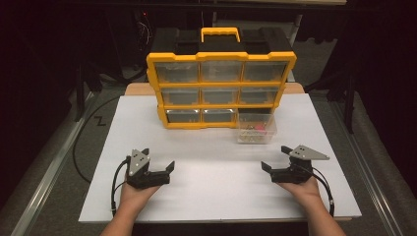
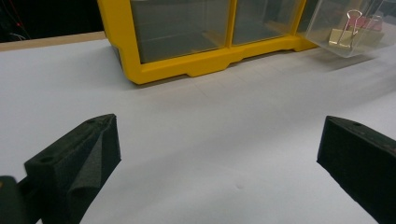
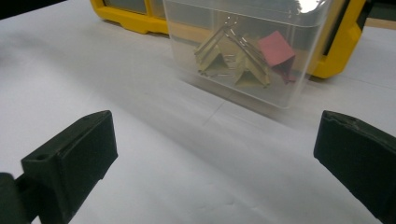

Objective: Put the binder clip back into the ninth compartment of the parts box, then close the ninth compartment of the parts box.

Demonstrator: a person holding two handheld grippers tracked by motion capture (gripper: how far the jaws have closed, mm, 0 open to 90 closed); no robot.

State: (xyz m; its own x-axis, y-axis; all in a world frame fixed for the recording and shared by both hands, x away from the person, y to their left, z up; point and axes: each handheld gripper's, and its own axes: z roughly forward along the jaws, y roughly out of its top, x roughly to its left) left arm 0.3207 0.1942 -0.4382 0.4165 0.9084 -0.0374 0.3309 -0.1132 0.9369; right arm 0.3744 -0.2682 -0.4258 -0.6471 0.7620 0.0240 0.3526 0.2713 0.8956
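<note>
A yellow and black drawer cabinet (image 1: pixel 221 88) stands at the far middle of the white table (image 1: pixel 221 187). One clear drawer (image 1: pixel 256 129) sits pulled out on the table in front of the cabinet's bottom right slot; it holds binder clips (image 3: pixel 243 56), gold ones and a pink one. My left gripper (image 1: pixel 158 158) rests open near the front left, empty. My right gripper (image 1: pixel 276 157) rests open near the front right, pointing toward the clear drawer (image 3: pixel 243 46), empty. The left gripper view has the cabinet's bottom row (image 2: pixel 187 32) and the drawer (image 2: pixel 348 28) ahead.
The cabinet has a yellow carry handle (image 1: pixel 220 33) on top. Bare white tabletop lies between the two grippers and the cabinet. Dark floor and cables (image 1: pixel 78 142) surround the table; a wooden edge (image 1: pixel 140 88) shows behind the white sheet.
</note>
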